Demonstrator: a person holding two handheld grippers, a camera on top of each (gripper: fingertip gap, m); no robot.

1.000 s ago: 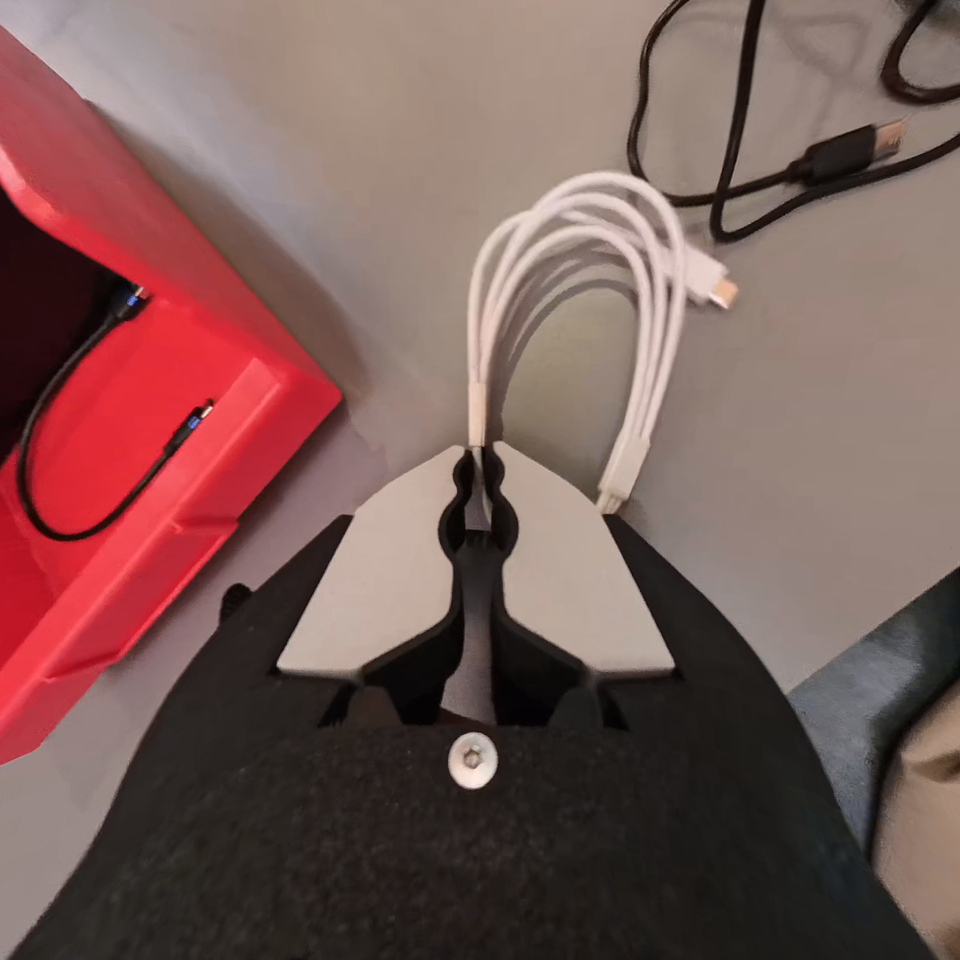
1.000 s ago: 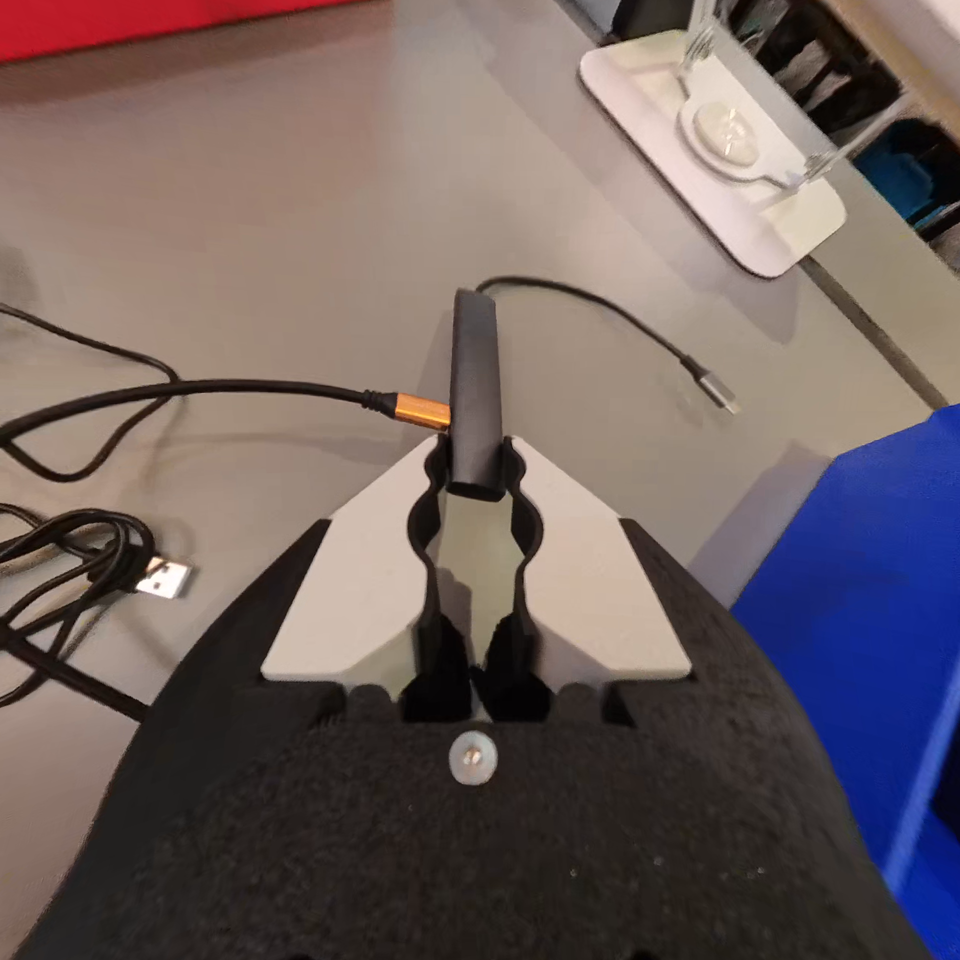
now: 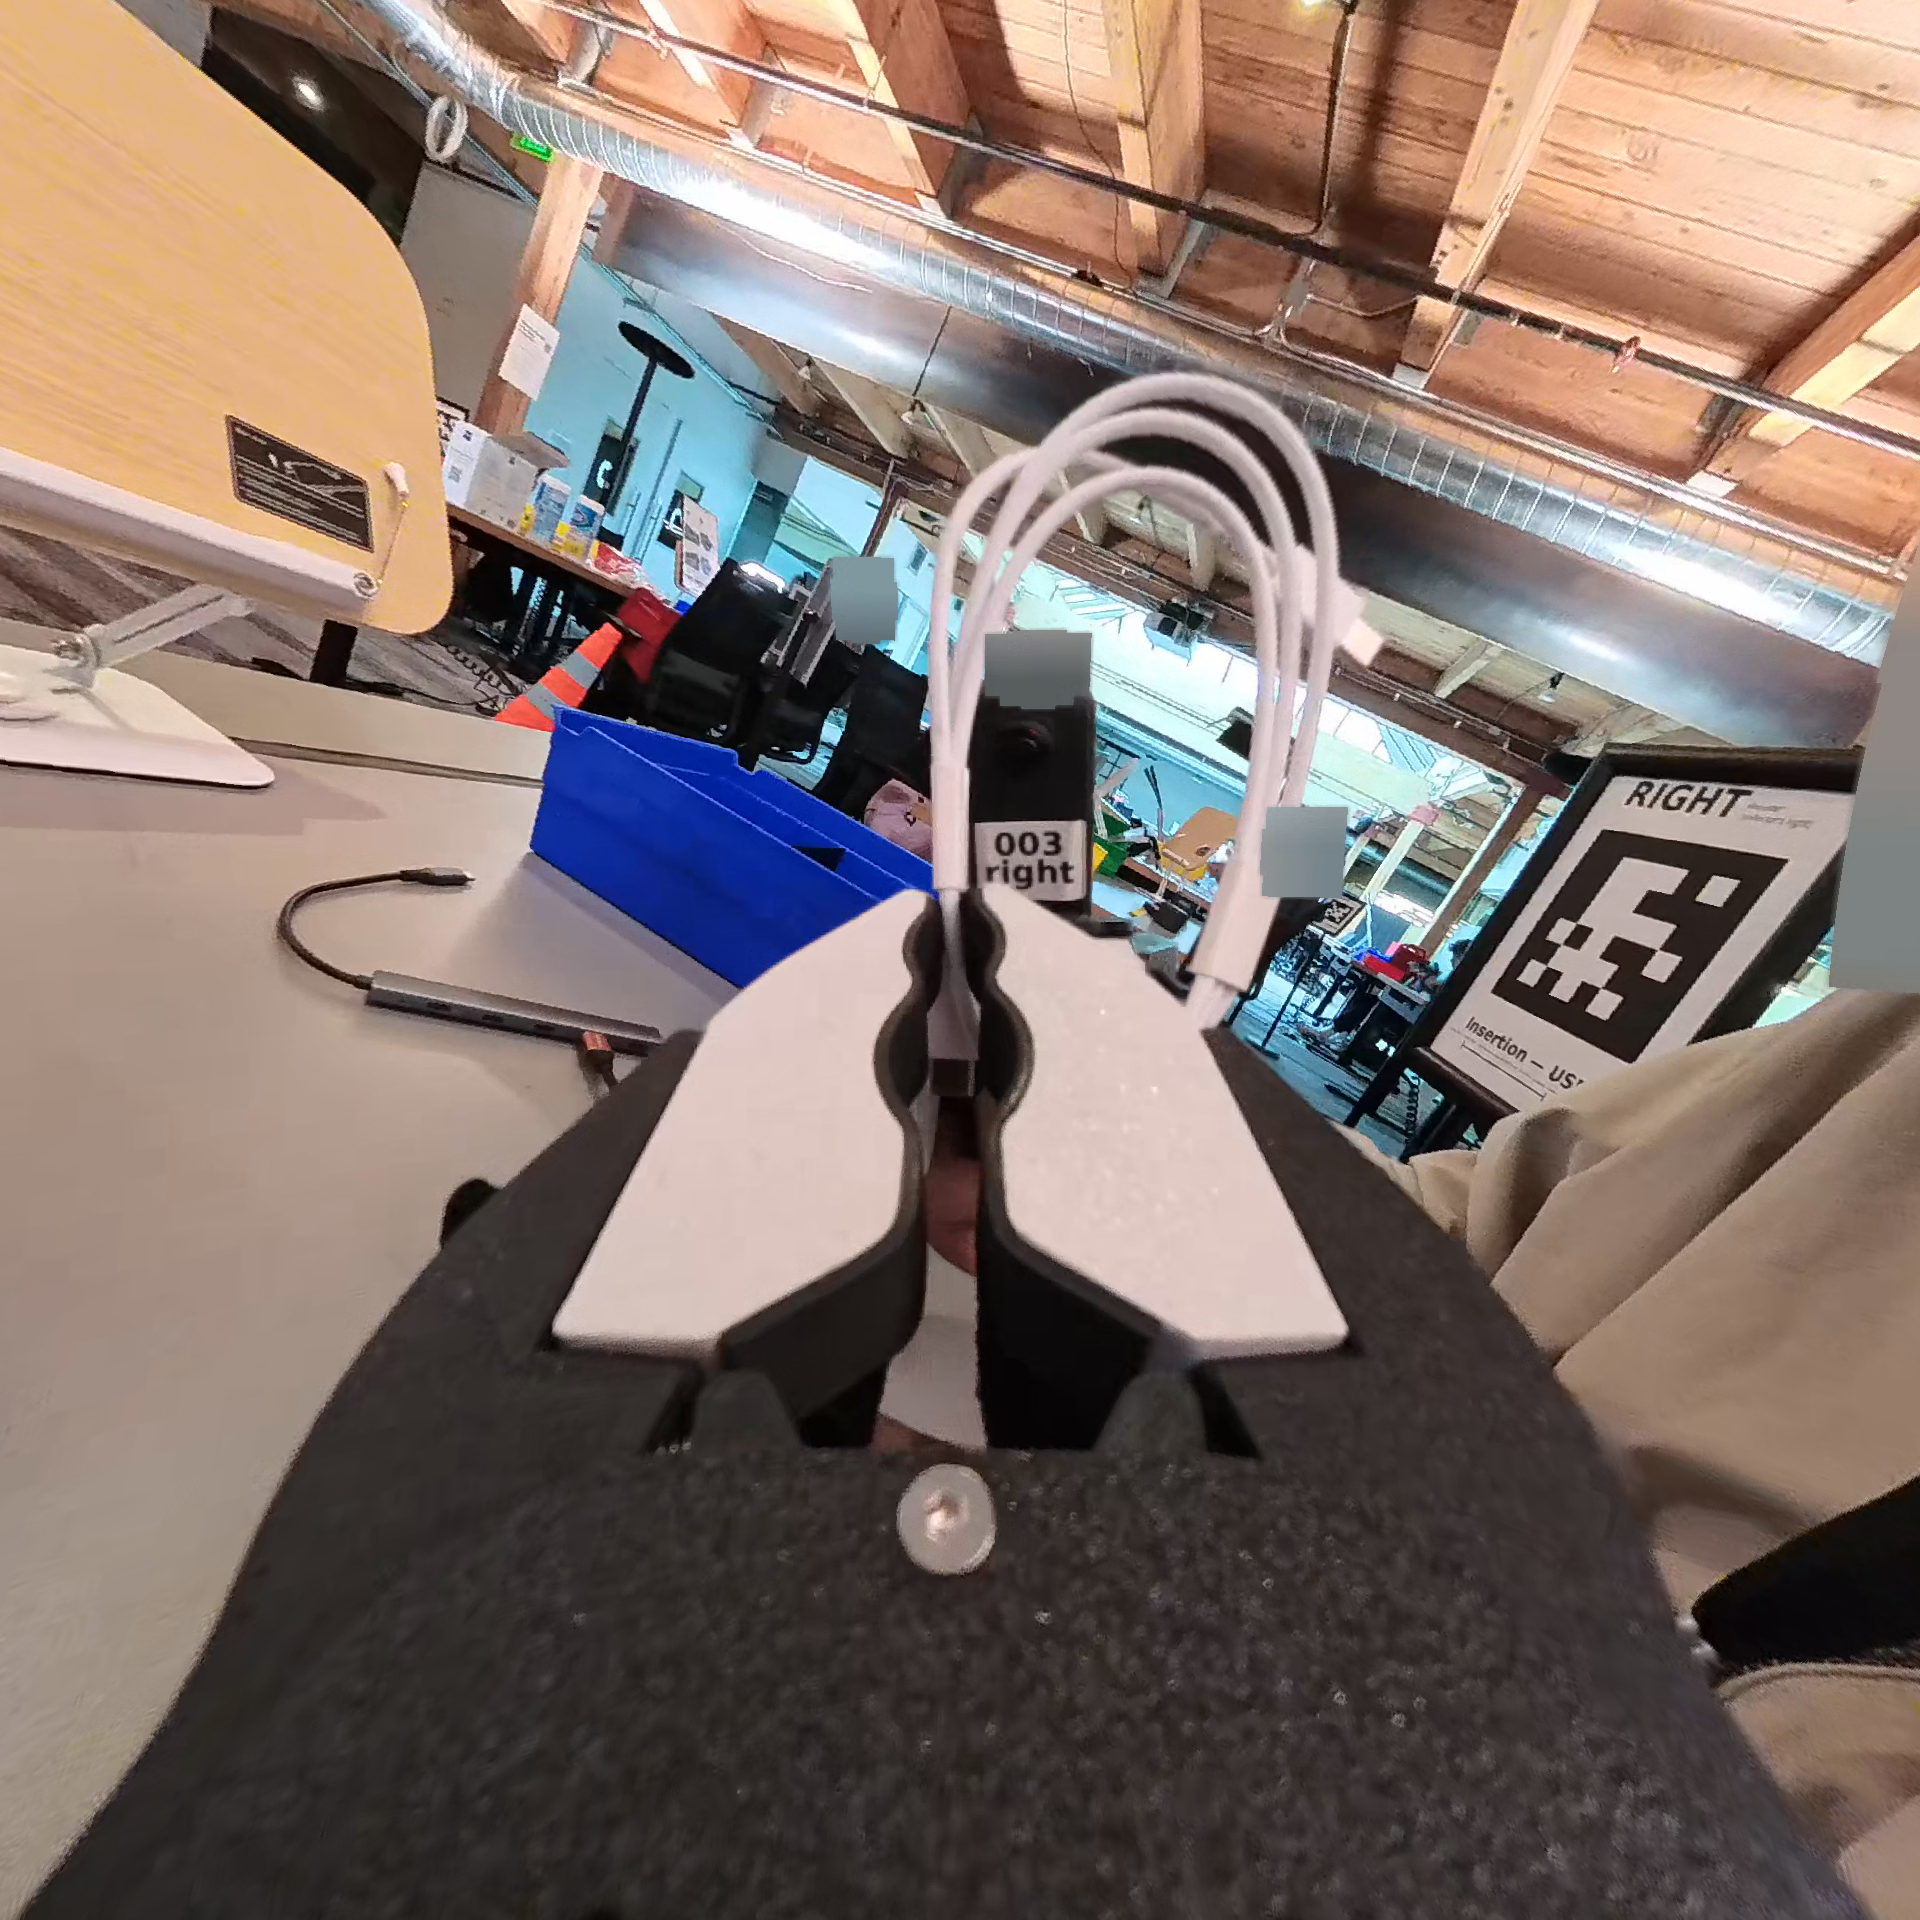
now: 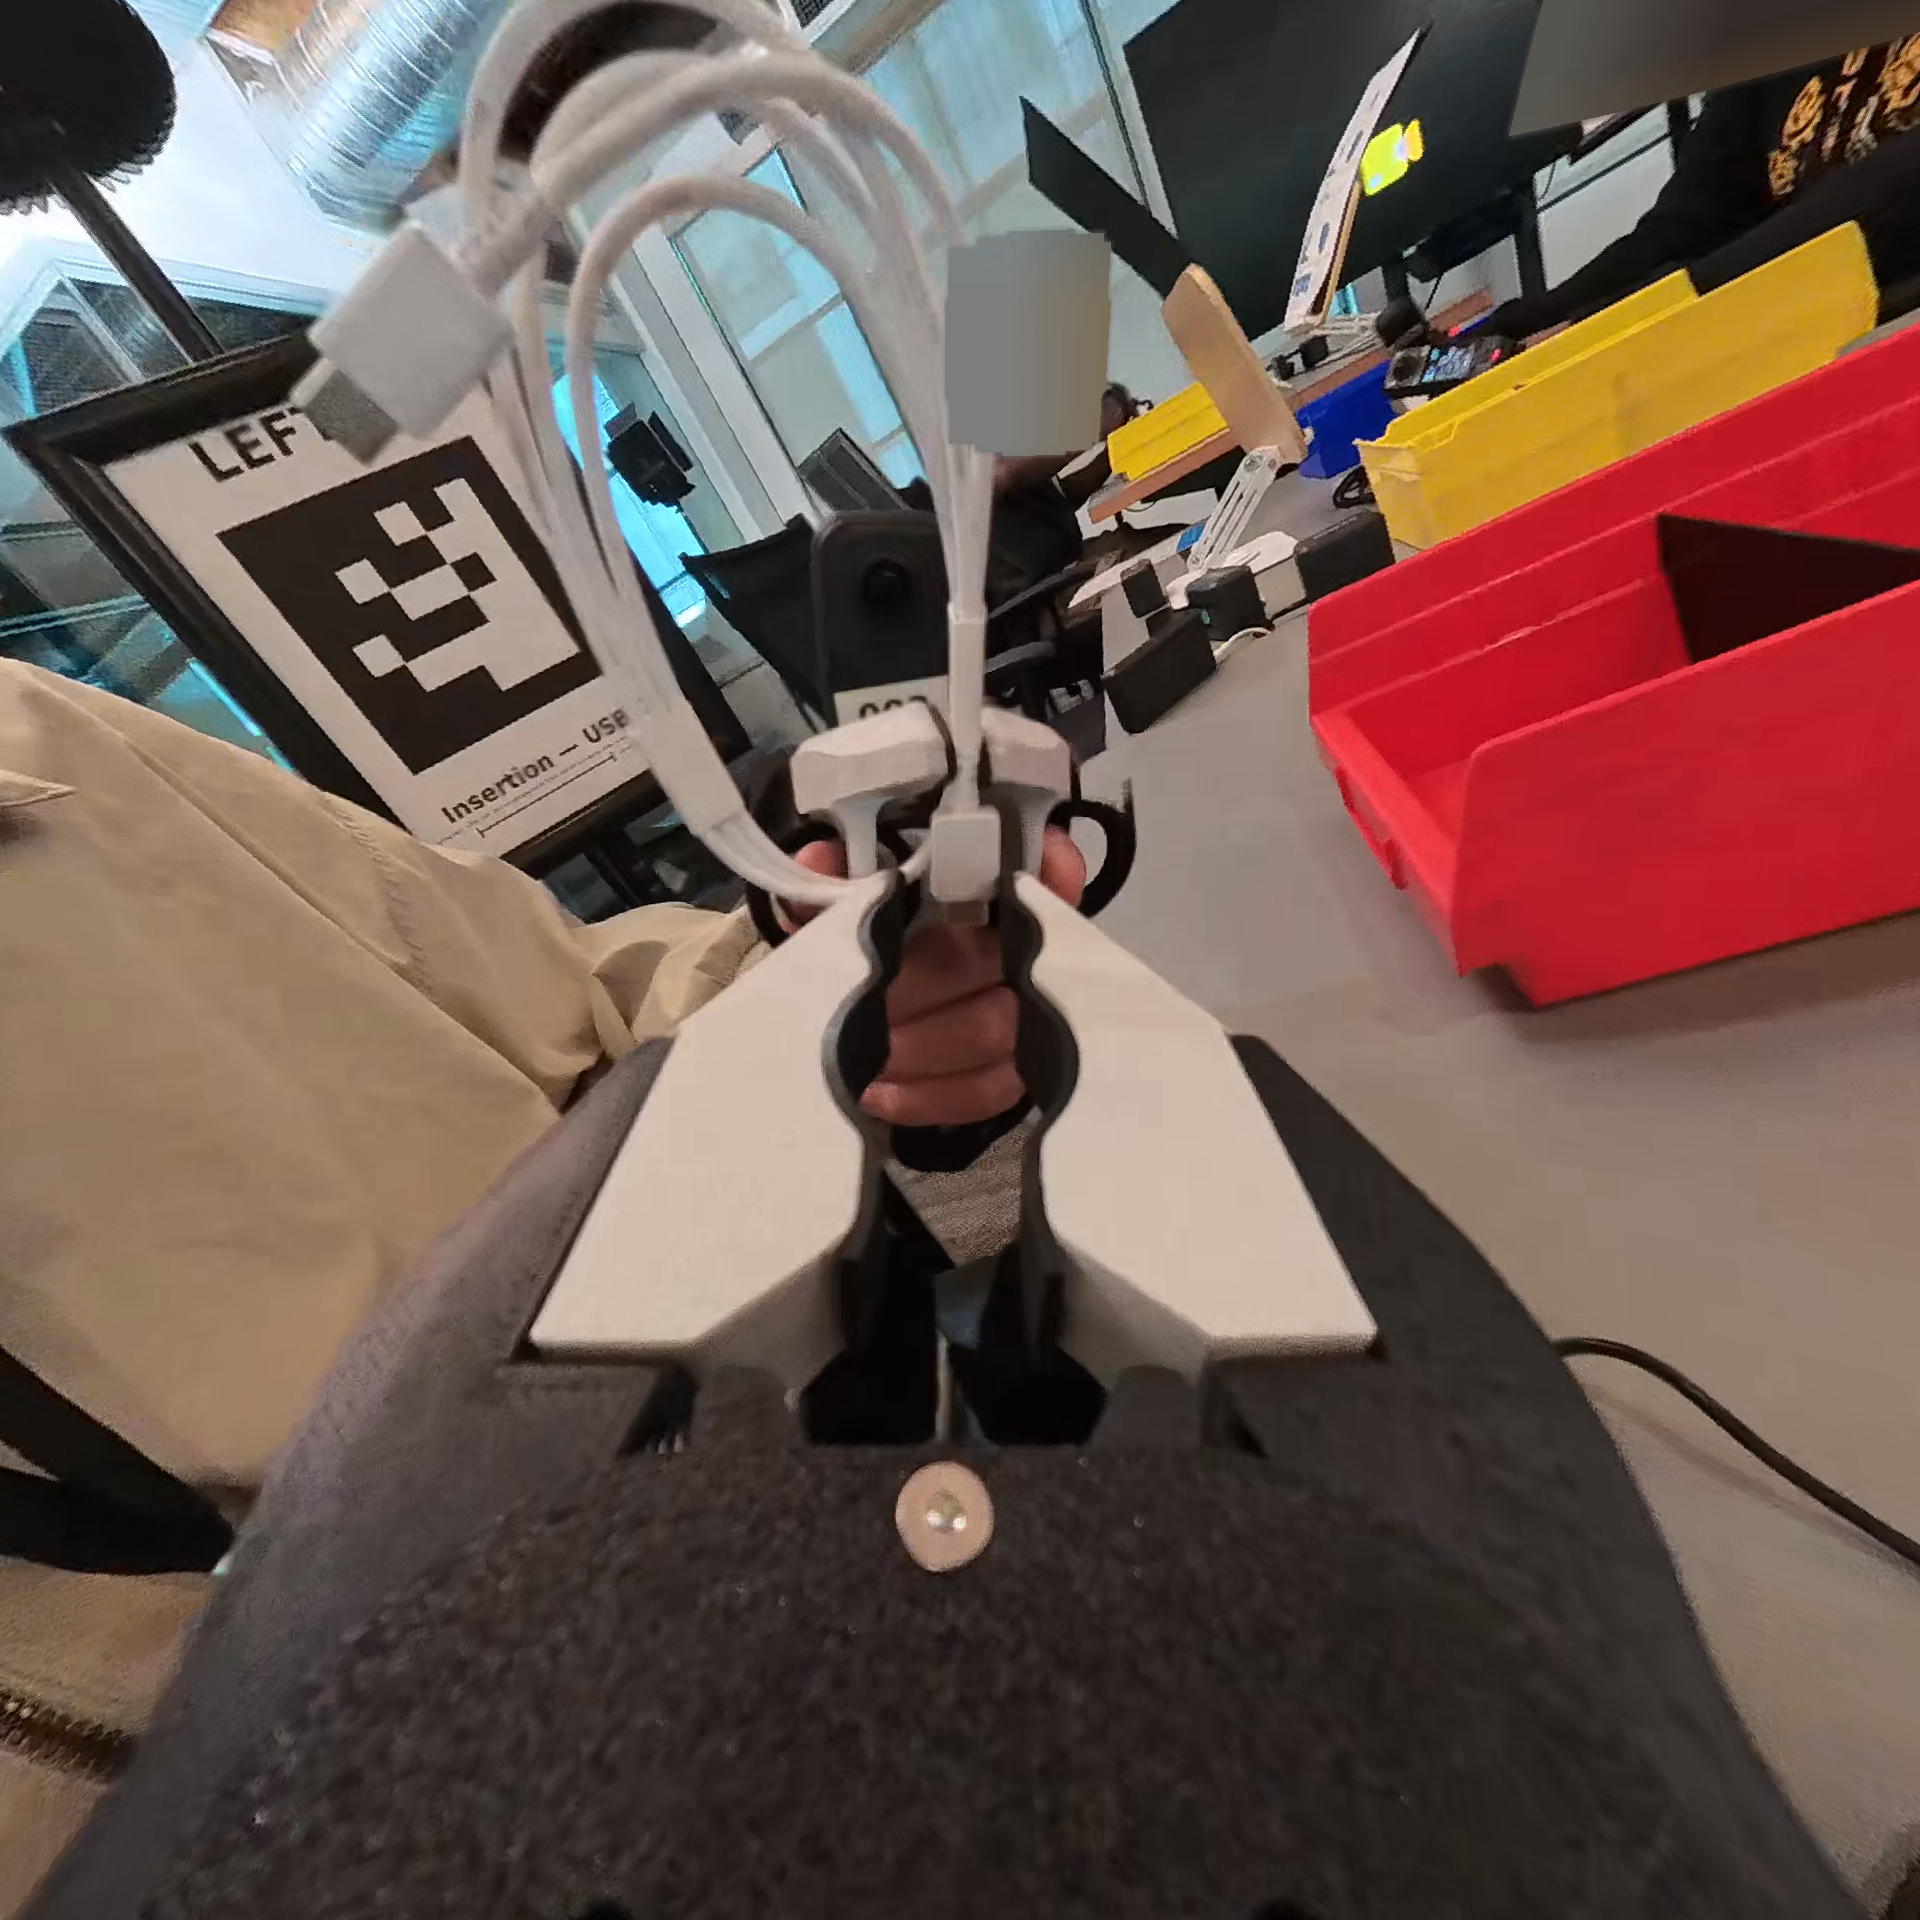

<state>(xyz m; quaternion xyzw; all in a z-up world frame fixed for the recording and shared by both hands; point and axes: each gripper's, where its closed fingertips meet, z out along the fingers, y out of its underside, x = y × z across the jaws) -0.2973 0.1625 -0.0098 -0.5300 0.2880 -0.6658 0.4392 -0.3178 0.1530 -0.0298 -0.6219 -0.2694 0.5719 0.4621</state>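
Observation:
My left gripper (image 3: 954, 909) is shut on one plug (image 3: 951, 1023) of a bundled white cable (image 3: 1122, 488) and holds it up in the air, loops standing above the fingers. It faces my right gripper, whose camera body (image 3: 1029, 748) shows just behind. In the right wrist view the left gripper (image 4: 951, 764) is straight ahead, and the held plug (image 4: 964, 857) sticks out toward me. My right gripper (image 4: 954, 904) is open, its fingertips on either side of that plug's metal end. The cable's other plug (image 4: 395, 343) dangles at upper left.
A grey hub (image 3: 499, 1013) with a short cable lies on the grey table (image 3: 208, 1195), with a blue bin (image 3: 675, 821) behind it. A red bin (image 4: 1610, 779) and a yellow bin (image 4: 1610, 416) stand on the right. A marker board (image 4: 416, 603), a beige sleeve (image 4: 260, 987) and a black cable (image 4: 1714, 1434) are close by. Less than 4 cm separates the two grippers' tips.
Both grippers rose off the table and turned to face each other. The right one let go of the hub, which now lies on the table, and opened. The left still holds the white cable.

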